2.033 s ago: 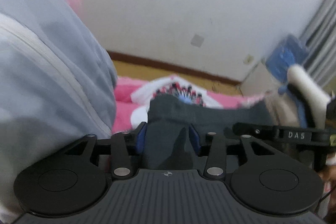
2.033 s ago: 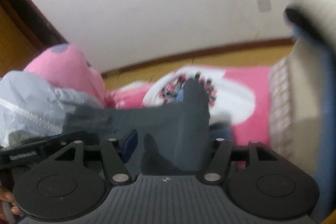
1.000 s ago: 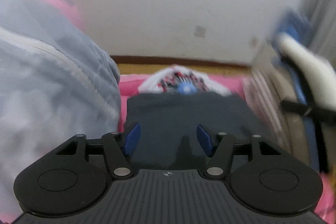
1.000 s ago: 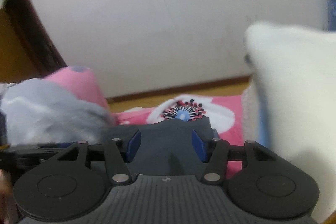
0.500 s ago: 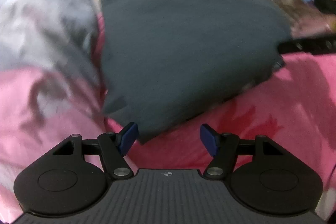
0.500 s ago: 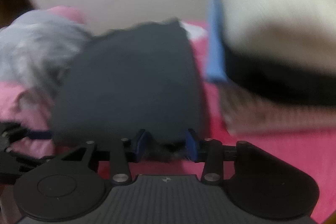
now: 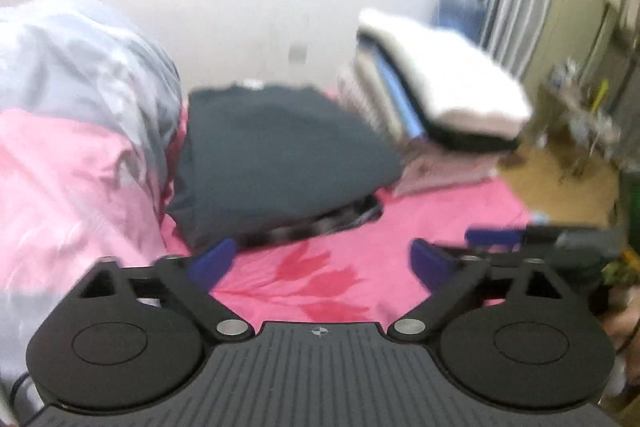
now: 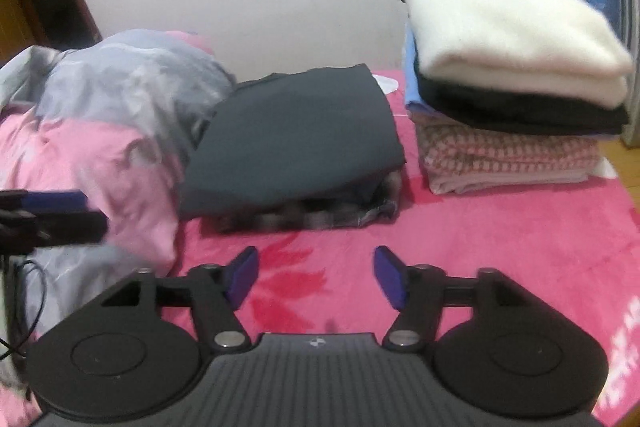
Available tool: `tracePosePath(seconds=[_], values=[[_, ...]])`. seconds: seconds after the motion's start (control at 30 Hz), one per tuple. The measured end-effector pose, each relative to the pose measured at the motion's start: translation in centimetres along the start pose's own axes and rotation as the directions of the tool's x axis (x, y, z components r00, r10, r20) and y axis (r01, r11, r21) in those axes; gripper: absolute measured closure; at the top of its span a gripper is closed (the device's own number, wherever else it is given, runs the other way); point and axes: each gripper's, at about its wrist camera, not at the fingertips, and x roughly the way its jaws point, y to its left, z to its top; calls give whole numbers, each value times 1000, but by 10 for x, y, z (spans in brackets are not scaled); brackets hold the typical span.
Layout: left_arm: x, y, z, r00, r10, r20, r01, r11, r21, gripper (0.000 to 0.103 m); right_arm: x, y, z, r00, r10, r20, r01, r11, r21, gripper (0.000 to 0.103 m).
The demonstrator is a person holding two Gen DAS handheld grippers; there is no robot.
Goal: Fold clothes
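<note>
A folded dark grey garment (image 8: 296, 143) lies on a checked folded piece (image 8: 320, 217) on the pink bed sheet (image 8: 480, 247). The same dark grey garment (image 7: 276, 151) shows in the left wrist view. My left gripper (image 7: 320, 263) hovers in front of it, its jaws opening wide with nothing between them. My right gripper (image 8: 316, 279) is also back from the pile, jaws opening and empty. The left gripper's fingers (image 8: 52, 215) show at the left edge of the right wrist view.
A stack of folded clothes (image 8: 508, 87) topped by a white fluffy piece stands right of the grey garment. A crumpled grey and pink duvet (image 8: 100, 115) lies on the left. A white wall is behind, wooden floor (image 7: 560, 187) and curtains to the right.
Both grippers let go of the dark grey garment, which now rests on the checked piece. Both pulled back from it and their jaws spread wider.
</note>
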Motion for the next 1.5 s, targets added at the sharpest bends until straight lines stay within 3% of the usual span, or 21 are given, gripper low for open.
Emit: tracePosePath(seconds=[0.1, 0.27, 0.37, 0.43, 0.6, 0.8, 0.93, 1.13, 1.27, 1.5], values=[[-35, -11, -10, 997, 58, 44, -55, 997, -52, 0, -29, 13, -9, 999, -52, -12, 52, 999, -8, 26], [-74, -23, -20, 991, 128, 22, -123, 978, -166, 0, -71, 33, -24, 993, -117, -15, 117, 993, -18, 10], [-95, -29, -29, 989, 146, 25, -139, 973, -183, 0, -93, 48, -32, 990, -138, -19, 136, 990, -47, 5], [-102, -35, -36, 981, 191, 11, -187, 968, -169, 0, -109, 59, -39, 989, -147, -10, 146, 986, -77, 1], [-109, -49, -53, 950, 313, -19, -313, 941, -130, 0, -132, 79, -53, 982, -187, -7, 185, 975, -121, 0], [-117, -48, -62, 956, 291, -42, -293, 929, -228, 0, -155, 95, -63, 964, -264, 29, 265, 956, -122, 0], [-118, -53, -68, 937, 343, -64, -348, 909, -231, 0, -168, 104, -65, 945, -322, 62, 328, 936, -128, 0], [-118, -58, -79, 927, 355, -122, -374, 900, -222, 0, -175, 114, -72, 907, -415, 67, 421, 891, -169, 0], [-121, -62, -86, 927, 353, -131, -374, 899, -226, 0, -176, 117, -77, 910, -414, 31, 411, 889, -203, 0], [-126, -72, -93, 927, 355, -121, -374, 904, -209, 0, -182, 109, -83, 915, -402, 0, 399, 909, -121, 0]])
